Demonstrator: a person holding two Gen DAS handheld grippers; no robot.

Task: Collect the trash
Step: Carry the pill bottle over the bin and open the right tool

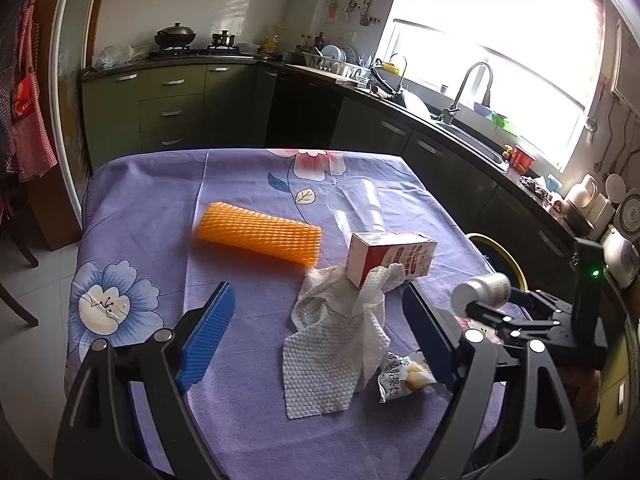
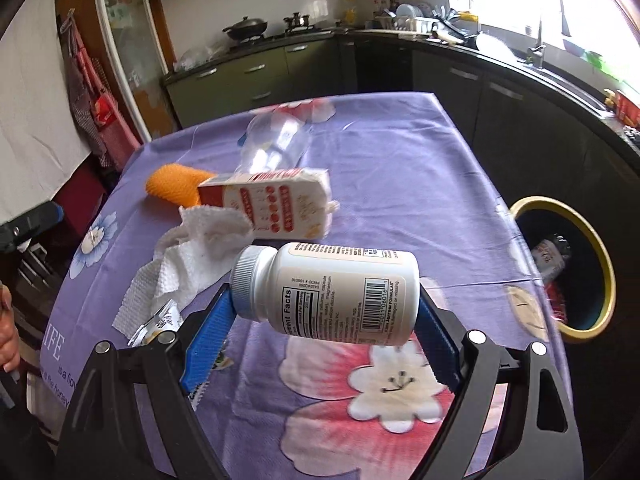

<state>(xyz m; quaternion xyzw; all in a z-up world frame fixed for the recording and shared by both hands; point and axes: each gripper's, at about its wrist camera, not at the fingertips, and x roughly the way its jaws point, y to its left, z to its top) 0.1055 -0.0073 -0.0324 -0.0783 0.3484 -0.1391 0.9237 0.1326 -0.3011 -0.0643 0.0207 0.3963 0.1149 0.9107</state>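
My right gripper (image 2: 326, 312) is shut on a white pill bottle (image 2: 332, 288), held sideways above the table; the bottle also shows in the left wrist view (image 1: 482, 290). My left gripper (image 1: 320, 312) is open and empty above a crumpled paper towel (image 1: 340, 340). On the purple floral tablecloth (image 1: 152, 216) lie an orange foam net (image 1: 260, 234), a red and white carton (image 1: 390, 258), a clear plastic cup (image 1: 358, 204) and a small snack wrapper (image 1: 404, 376). A yellow-rimmed trash bin (image 2: 568, 264) stands beside the table on the right, with trash inside.
Kitchen counters, a sink (image 1: 472, 136) and a stove (image 1: 192, 50) line the far walls. A dark chair (image 1: 16, 264) stands left of the table. A person's hand (image 2: 8, 332) shows at the left edge.
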